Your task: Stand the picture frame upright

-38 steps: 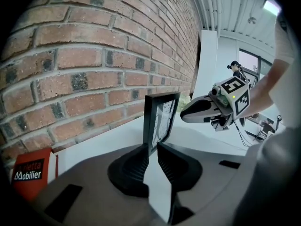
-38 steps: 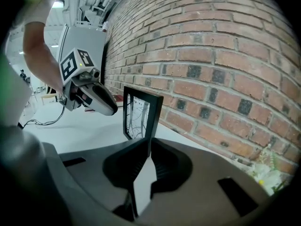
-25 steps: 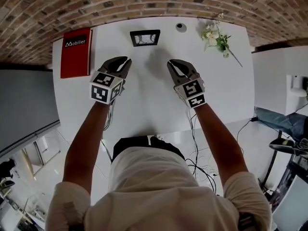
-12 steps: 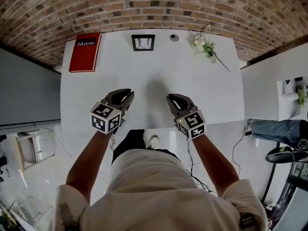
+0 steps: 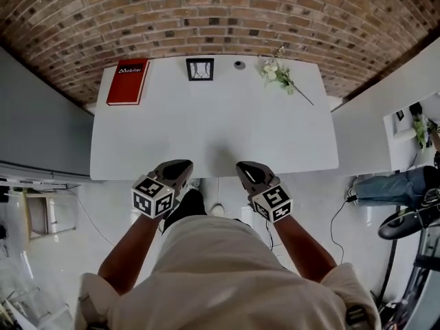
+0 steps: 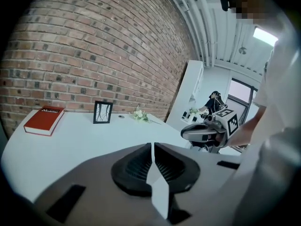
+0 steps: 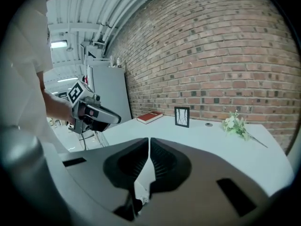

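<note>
Back at the worktop's (image 5: 206,129) near edge now, your left gripper (image 5: 177,168) has just been closing its jaws on nothing. Your right gripper's (image 5: 246,169) jaws sit together, empty. The picture frame (image 5: 200,69) stands upright at the far edge, right of the book (image 5: 128,81).

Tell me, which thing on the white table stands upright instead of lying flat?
The black picture frame, between the red book and the flower sprig; both of those lie flat.
</note>
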Available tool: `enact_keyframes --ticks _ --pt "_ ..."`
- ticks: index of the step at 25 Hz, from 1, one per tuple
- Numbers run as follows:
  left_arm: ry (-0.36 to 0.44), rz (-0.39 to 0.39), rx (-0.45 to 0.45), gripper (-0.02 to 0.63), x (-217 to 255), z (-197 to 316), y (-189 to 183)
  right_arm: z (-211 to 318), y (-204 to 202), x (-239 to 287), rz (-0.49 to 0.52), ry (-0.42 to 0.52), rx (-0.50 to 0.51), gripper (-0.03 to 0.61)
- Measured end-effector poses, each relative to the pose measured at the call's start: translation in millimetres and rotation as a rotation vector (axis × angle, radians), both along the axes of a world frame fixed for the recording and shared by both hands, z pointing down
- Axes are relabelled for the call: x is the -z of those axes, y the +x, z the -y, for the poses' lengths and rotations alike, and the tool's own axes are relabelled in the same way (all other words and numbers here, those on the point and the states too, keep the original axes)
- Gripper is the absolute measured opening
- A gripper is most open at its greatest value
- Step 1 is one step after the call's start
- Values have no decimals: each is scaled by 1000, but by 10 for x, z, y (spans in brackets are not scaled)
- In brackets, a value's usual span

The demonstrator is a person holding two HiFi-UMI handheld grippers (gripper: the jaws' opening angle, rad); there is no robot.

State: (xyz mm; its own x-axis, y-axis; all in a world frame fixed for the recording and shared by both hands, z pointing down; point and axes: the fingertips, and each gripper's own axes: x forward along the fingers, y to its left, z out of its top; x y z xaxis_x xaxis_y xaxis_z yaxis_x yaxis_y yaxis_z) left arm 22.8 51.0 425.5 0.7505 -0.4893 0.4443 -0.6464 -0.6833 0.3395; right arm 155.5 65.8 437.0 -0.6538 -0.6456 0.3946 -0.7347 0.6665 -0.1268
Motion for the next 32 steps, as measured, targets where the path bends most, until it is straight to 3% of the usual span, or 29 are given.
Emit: enact_keyframes --ticks 6,11,26,32 --pt "-54 -33 -57 -6 63 -551 184 -473 2 112 14 1 40 5" --pt "-45 -33 -100 -6 120 -825 280 -767 5 121 15 -8 55 5" --pt "-42 -17 -120 -6 64 -979 252 -927 130 221 11 20 8 5" --pt "-49 -19 -121 -6 17 -933 259 -972 154 106 10 -13 -7 5"
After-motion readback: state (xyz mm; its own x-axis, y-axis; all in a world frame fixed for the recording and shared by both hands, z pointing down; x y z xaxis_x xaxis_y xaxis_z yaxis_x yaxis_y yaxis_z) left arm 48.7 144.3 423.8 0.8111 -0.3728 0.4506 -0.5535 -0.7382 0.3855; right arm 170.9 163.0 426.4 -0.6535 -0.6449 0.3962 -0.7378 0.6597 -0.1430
